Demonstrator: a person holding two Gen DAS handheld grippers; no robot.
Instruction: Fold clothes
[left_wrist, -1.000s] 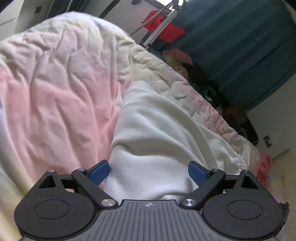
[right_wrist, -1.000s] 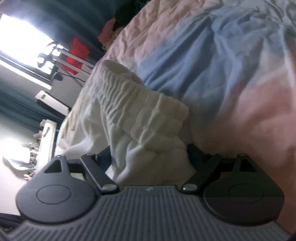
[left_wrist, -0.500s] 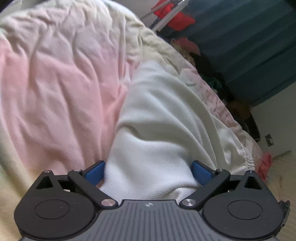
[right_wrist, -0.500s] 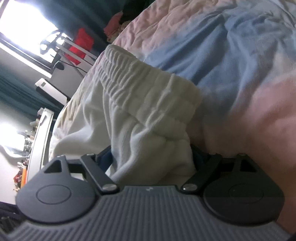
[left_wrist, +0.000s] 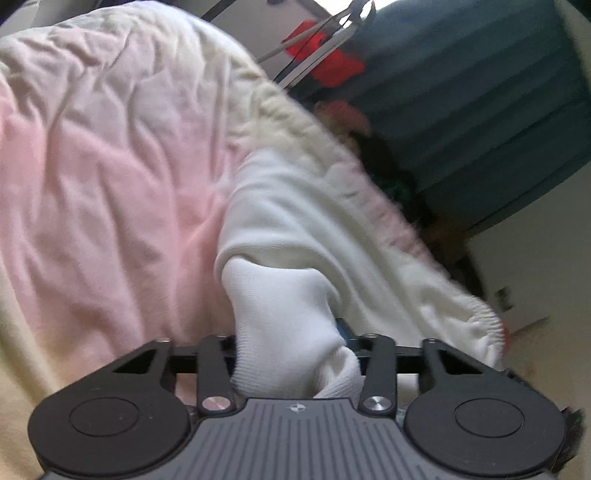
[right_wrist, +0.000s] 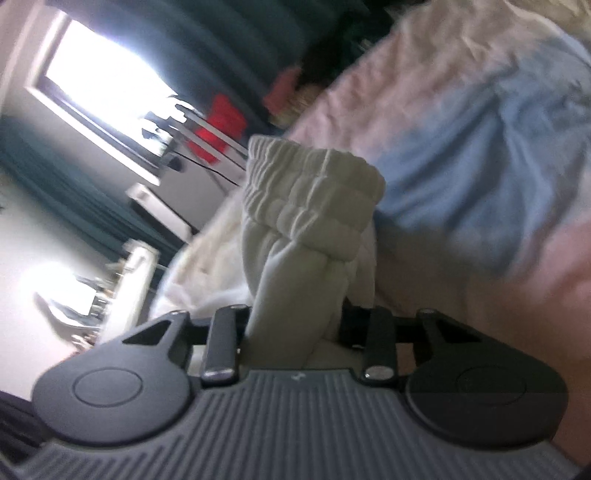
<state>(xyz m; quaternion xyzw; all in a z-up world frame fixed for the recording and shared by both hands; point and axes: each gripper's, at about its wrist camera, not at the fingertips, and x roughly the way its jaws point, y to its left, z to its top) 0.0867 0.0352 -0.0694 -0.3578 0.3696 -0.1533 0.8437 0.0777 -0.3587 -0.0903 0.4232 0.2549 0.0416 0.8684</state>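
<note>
Both grippers clamped on the white garment!
Left gripper (left_wrist: 291, 343) jaws pinch a bunched hem; right gripper (right_wrist: 295, 328) jaws grip the white garment (left_wrist: 295, 236) near its elastic waistband (right_wrist: 314, 192), over the bed (left_wrist: 110, 166).

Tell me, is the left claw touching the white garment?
Touching. The left wrist view shows the left claw pinching a bunched fold of the white garment.

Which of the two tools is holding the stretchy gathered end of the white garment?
The right tool: it is shut on the ribbed elastic band. The left tool grips smooth fabric of the garment.
</note>
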